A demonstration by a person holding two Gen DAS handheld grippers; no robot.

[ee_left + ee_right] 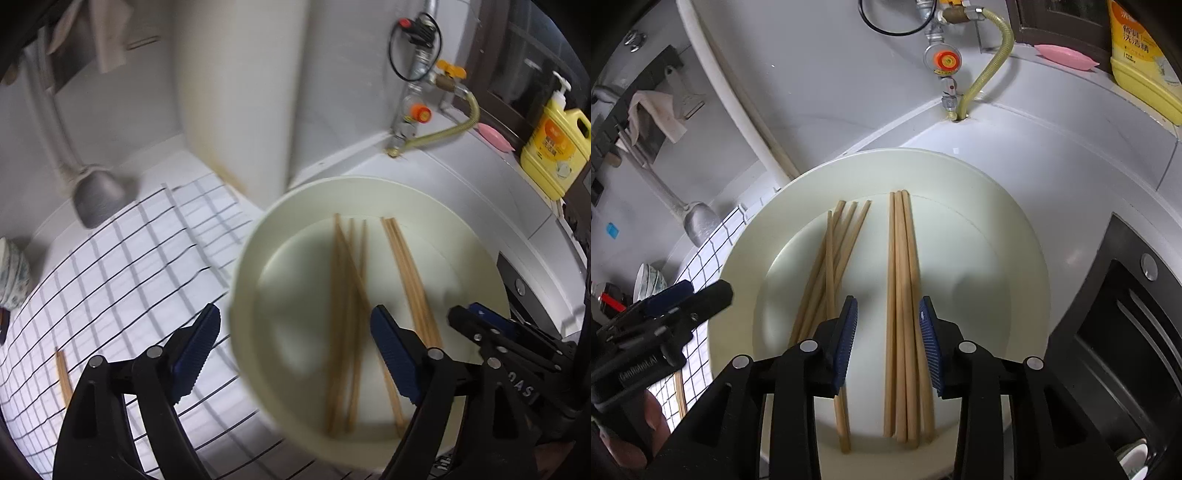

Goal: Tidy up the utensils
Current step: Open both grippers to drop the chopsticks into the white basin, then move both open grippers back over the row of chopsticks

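Two bundles of light wooden chopsticks (903, 314) lie inside the round cream plate (1015, 229). Above the plate, the right gripper (888, 345) has its jaws apart, astride the right-hand bundle without pressing it. The left gripper (293, 354) gapes wide over the plate's left rim, holding nothing.

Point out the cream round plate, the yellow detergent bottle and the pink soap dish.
cream round plate (1015, 229), right wrist view, bare right rim
yellow detergent bottle (554, 147), left wrist view, front label
pink soap dish (1065, 57), right wrist view, top middle
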